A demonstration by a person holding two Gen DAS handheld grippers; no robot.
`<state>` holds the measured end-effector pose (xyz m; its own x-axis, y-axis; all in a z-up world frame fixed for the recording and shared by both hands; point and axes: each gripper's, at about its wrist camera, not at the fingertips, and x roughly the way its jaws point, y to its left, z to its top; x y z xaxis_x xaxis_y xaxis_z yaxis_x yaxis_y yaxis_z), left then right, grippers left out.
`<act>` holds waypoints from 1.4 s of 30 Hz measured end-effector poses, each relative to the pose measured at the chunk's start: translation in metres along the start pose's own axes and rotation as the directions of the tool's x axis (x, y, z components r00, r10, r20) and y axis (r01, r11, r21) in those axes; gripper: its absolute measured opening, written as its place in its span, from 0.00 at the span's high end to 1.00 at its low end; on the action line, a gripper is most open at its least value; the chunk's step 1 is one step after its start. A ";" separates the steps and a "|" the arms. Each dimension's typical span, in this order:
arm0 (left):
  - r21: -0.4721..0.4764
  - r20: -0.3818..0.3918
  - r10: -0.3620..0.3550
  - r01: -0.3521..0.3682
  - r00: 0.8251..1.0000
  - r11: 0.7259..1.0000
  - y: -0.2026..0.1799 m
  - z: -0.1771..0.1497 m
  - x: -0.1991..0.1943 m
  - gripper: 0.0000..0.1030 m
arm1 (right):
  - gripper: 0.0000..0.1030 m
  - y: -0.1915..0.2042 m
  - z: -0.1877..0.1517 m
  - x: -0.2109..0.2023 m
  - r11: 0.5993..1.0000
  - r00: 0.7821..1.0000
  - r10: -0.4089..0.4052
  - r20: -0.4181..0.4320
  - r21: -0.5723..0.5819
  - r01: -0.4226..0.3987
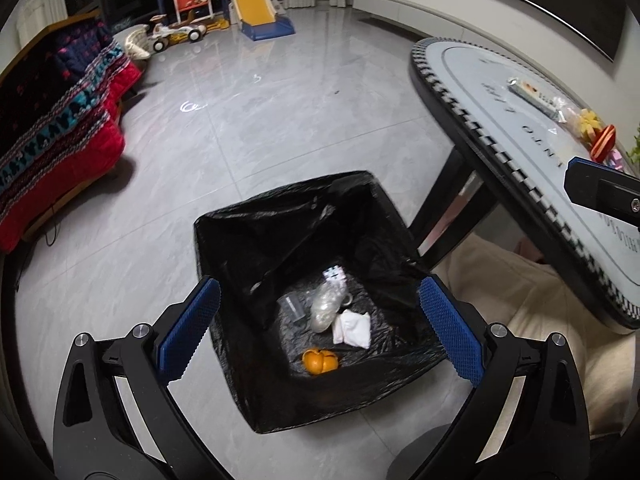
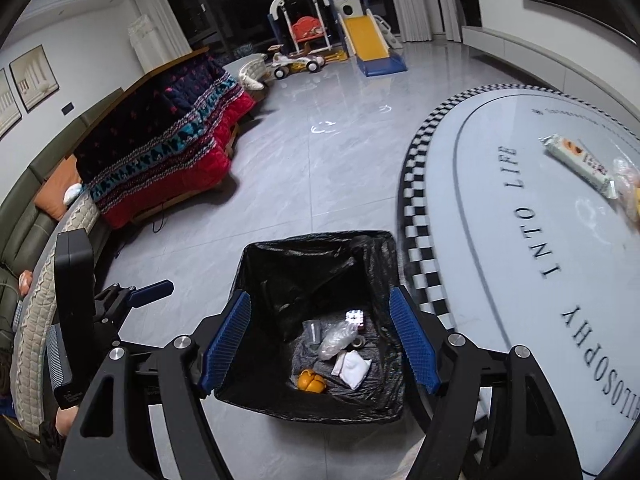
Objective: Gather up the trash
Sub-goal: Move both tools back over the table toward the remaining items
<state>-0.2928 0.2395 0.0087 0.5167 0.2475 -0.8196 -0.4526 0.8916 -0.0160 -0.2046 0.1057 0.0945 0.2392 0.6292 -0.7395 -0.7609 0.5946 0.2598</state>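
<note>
Currently | left gripper and right gripper: fingers spread, empty, above bin | bin on floor beside surface holds orange peel, white tissue, clear wrap, cup | advice: fetch snack packet from surface next, release over bin's centre.

we see a grey tiled floor carrying a bin lined with a black trash bag, which stands just beside the oval table. the table has a checkered border and the printed words "philosophy into life". directly on the table lie a long white snack packet, a crinkled clear wrapper touching its end, and some yellow pieces next to a red and orange toy. far across the floor stand a toy slide and a toy car.
</note>
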 end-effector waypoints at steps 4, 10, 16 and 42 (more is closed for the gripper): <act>0.040 0.025 -0.035 0.034 0.999 0.999 -0.022 0.016 -0.004 0.06 | 0.29 -0.020 0.003 -0.017 0.999 0.999 -0.033 0.038 0.030 0.031; 0.127 0.042 -0.090 0.084 0.995 0.988 -0.063 0.044 -0.002 0.06 | 0.29 -0.060 0.005 -0.035 0.992 0.993 -0.093 0.078 0.098 0.085; 0.225 0.035 -0.144 0.132 0.989 0.965 -0.109 0.069 0.005 0.06 | 0.29 -0.108 0.009 -0.049 0.974 0.984 -0.146 0.104 0.192 0.124; 0.486 -0.057 -0.323 0.309 0.945 0.818 -0.268 0.149 0.061 0.06 | 0.29 -0.304 -0.006 -0.081 0.810 0.933 -0.351 0.077 0.525 0.262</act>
<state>-0.0316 0.0727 0.0481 0.5932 -0.0757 -0.8015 0.1423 0.9897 0.0118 0.0036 -0.1288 0.0722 0.5371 0.4167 -0.7334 -0.2366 0.9090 0.3432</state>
